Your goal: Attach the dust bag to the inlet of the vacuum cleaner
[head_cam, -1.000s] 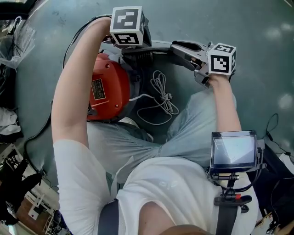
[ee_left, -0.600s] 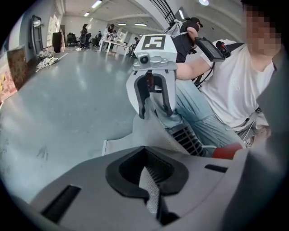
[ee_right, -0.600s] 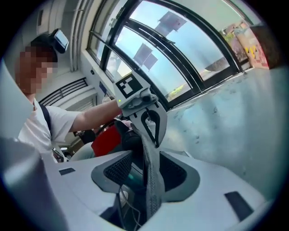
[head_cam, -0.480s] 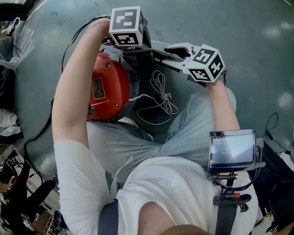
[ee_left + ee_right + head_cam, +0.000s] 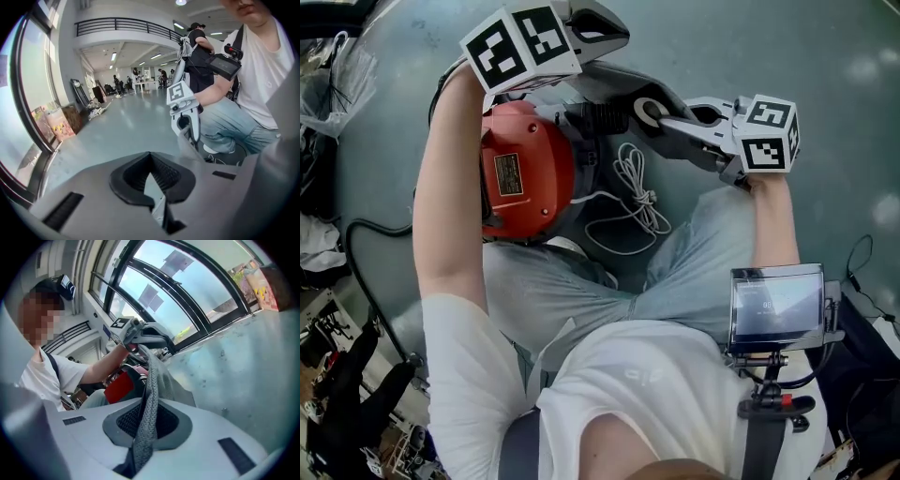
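Vacuum cleaner (image 5: 525, 173) on floor (image 5: 834, 56), left of centre, just beyond person's left leg (image 5: 544, 286). Cord (image 5: 628, 202) on floor just right of vacuum cleaner. Dust bag (image 5: 614, 84) beyond cord, over vacuum cleaner's far edge. Monitor (image 5: 776, 305) far right.

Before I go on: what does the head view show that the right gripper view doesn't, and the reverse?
Head view only: the coiled white cord and the label on the red vacuum cleaner. Right gripper view only: the jaws of the right gripper, which have just been closing, pinching the grey dust bag, plus the big windows. Both: the vacuum cleaner, the left gripper, and the bag stretched between the two grippers.
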Available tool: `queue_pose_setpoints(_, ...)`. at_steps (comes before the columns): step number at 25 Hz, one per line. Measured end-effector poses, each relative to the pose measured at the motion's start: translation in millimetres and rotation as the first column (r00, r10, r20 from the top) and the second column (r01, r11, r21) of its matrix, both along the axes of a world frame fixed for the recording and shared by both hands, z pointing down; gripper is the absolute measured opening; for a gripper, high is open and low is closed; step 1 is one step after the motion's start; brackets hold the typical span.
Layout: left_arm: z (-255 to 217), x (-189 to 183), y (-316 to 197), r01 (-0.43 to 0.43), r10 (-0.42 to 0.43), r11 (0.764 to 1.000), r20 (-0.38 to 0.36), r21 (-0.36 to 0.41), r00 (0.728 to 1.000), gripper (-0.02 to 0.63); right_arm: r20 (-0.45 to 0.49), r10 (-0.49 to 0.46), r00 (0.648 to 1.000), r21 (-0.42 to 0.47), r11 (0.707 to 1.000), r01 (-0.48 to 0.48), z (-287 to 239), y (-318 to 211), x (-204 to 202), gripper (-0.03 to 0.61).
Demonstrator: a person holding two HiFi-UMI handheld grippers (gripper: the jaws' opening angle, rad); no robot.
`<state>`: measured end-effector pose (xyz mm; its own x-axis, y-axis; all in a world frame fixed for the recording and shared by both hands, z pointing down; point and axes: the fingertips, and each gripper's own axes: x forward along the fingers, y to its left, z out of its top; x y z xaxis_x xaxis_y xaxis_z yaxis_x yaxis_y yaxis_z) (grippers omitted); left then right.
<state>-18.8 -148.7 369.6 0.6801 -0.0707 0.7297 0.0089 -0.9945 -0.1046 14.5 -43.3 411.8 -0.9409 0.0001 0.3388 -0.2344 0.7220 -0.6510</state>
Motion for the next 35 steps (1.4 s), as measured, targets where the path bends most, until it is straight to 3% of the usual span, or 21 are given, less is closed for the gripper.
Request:
queue_pose_setpoints(2,-14.9,-2.7,5.9,-0.020,0.020,0.999,0.002,0.048,1.000,0.006,-0.006,0.024,1.000,0.030,0.999,-0.024,-4.4,-3.3,-3.4,0.035)
queue_pose_setpoints(5,-25.3,-7.9,11.1,-0.023,0.021,0.992,0.018,0.127,1.000,0.006,-0.150,0.065,0.987,0.143,0.989,-0.043,0.5,-7.1,-9.6,0.035)
queue_pose_setpoints(7,-39.2,-8.2,13.4,0.006,0.000,0.989,-0.037,0.145,0.999,0.006,-0.242,0.088,0.966,0.177,0.983,-0.045,9.8,-5.0,-12.0,0.034)
queue_pose_setpoints(10,-55.7,-7.0,27.9,-0.007,0.019,0.993,-0.102,0.118,0.995,0.008,-0.273,0.065,0.960,0.177,0.984,-0.016,10.9,3.4,-21.7,0.035)
queue_pose_setpoints(12,-40.3,-8.1,40.5,-0.077,0.080,0.990,-0.016,0.121,0.997,0.008,-0.248,0.074,0.966,0.174,0.984,-0.031,2.7,2.1,-23.5,0.035)
queue_pose_setpoints(15,-4.2,-21.3,35.8,-0.157,0.113,0.962,0.196,0.225,0.974,0.008,-0.248,0.101,0.964,0.221,0.974,-0.045,-4.8,-3.5,-24.4,0.035)
queue_pose_setpoints(17,2.2,-26.0,28.9,-0.159,0.108,0.958,0.216,0.239,0.970,0.006,-0.278,0.102,0.955,0.267,0.963,-0.025,-4.7,-3.9,-25.8,0.035)
queue_pose_setpoints(21,0.7,-23.1,25.5,-0.109,0.076,0.967,0.148,0.230,0.986,0.006,-0.331,0.100,0.938,0.363,0.931,0.029,-5.7,-4.8,-24.4,0.035)
queue_pose_setpoints(23,-4.3,-21.1,23.1,-0.013,0.006,0.992,0.062,0.126,0.998,0.006,-0.319,0.102,0.942,0.381,0.924,0.030,-8.9,-5.7,-23.9,0.035)
queue_pose_setpoints(25,-16.6,-17.9,21.2,0.072,-0.072,0.997,-0.069,-0.005,0.995,0.006,-0.296,0.111,0.949,0.393,0.920,0.015,-12.9,-7.6,-24.9,0.035)
queue_pose_setpoints(27,-23.3,-18.2,16.3,0.138,-0.156,0.984,-0.166,-0.114,0.974,0.006,-0.274,0.117,0.954,0.404,0.915,0.004,-16.4,-9.8,-26.9,0.035)
queue_pose_setpoints(30,-26.0,-17.8,4.3,0.214,-0.275,0.944,-0.246,-0.250,0.929,0.006,-0.255,0.122,0.959,0.403,0.915,-0.009,-17.9,-13.1,-26.9,0.035)
queue_pose_setpoints(32,-31.6,-18.8,1.7,0.202,-0.265,0.953,-0.294,-0.226,0.918,0.006,-0.253,0.119,0.960,0.401,0.916,-0.008,-17.9,-13.6,-26.5,0.035)
queue_pose_setpoints(35,-36.8,-24.6,10.7,0.118,-0.141,0.988,-0.259,-0.101,0.956,0.010,-0.277,0.117,0.954,0.427,0.904,0.013,-18.0,-12.2,-24.9,0.035)
